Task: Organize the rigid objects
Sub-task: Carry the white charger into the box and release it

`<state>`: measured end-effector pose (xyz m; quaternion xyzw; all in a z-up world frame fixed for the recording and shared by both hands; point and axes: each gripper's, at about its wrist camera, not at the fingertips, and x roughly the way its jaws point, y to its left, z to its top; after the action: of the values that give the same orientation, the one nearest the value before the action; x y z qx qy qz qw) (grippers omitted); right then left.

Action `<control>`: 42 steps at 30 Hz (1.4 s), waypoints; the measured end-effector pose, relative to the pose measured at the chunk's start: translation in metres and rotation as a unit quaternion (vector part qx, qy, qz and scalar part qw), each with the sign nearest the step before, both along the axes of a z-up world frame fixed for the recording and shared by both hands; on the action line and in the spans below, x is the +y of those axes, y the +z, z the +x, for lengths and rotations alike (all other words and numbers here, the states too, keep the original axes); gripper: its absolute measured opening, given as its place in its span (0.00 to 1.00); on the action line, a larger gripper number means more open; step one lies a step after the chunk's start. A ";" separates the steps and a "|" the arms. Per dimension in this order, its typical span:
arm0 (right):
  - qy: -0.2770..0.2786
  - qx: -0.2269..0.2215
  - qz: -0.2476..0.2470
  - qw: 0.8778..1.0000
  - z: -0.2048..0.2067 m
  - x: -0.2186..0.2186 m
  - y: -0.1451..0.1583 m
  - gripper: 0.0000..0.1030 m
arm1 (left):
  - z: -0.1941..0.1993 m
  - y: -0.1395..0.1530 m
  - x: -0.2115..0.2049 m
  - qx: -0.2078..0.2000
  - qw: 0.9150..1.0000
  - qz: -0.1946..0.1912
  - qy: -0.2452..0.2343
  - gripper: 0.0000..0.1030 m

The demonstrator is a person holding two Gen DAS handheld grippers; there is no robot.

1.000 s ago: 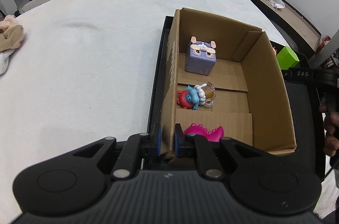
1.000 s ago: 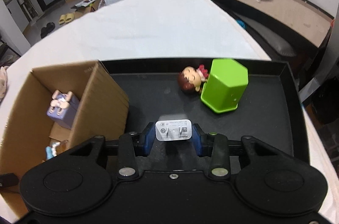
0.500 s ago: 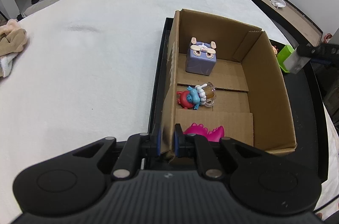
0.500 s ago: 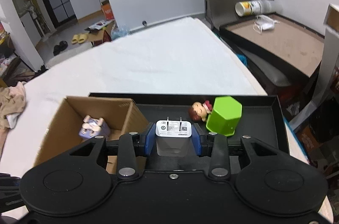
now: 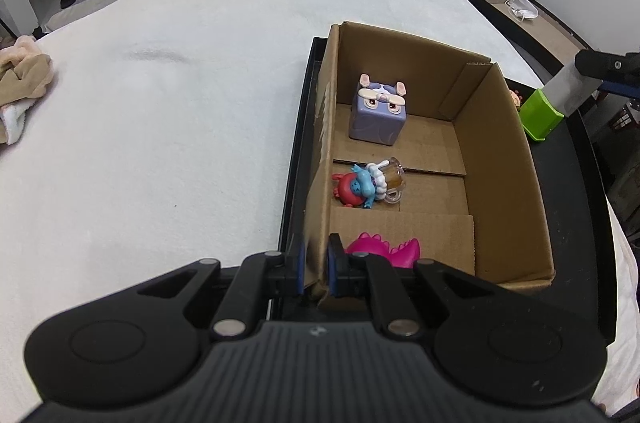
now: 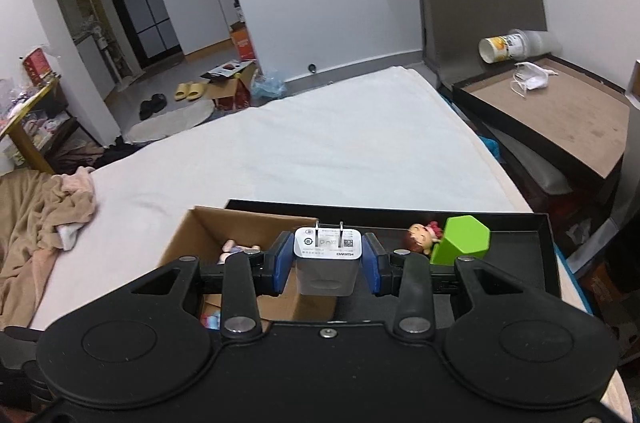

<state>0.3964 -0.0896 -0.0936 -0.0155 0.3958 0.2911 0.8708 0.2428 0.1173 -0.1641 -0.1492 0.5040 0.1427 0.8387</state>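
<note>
The box [image 5: 500,159] is matt brown corrugated cardboard, set in a smooth black tray [image 5: 576,191]. The bed [image 5: 160,111] wears soft white cloth. The charger [image 6: 326,261] is glossy white plastic with metal prongs. The cube toy [image 5: 378,113] looks smooth, slightly shiny plastic.

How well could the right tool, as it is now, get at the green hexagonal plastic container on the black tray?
Probably not yet: the right tool is shut on a white wall charger. The green hexagonal plastic container itself stands uncovered on the black tray.

Even indoor light, soft shadows; strong fisheye bending at edges, focus sharp.
</note>
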 end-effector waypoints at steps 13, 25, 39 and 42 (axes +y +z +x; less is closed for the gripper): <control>0.040 -0.019 0.008 0.999 -0.015 0.029 0.004 0.35 | -0.004 0.001 0.006 -0.009 1.000 -0.017 0.000 0.10; 0.063 -0.017 -0.023 0.998 -0.019 0.058 -0.016 0.35 | 0.000 -0.001 0.003 -0.002 1.000 -0.014 -0.011 0.10; 0.025 -0.002 -0.016 1.000 -0.003 0.055 -0.019 0.39 | 0.001 -0.004 0.012 -0.001 1.000 -0.028 -0.010 0.10; 0.016 0.001 -0.014 1.000 -0.001 0.046 -0.017 0.40 | 0.001 -0.005 0.012 -0.002 1.000 -0.029 -0.010 0.10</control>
<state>0.3954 -0.0440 -0.1104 -0.0334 0.4002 0.2992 0.8655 0.2434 0.1292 -0.1687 -0.1685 0.5076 0.1190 0.8366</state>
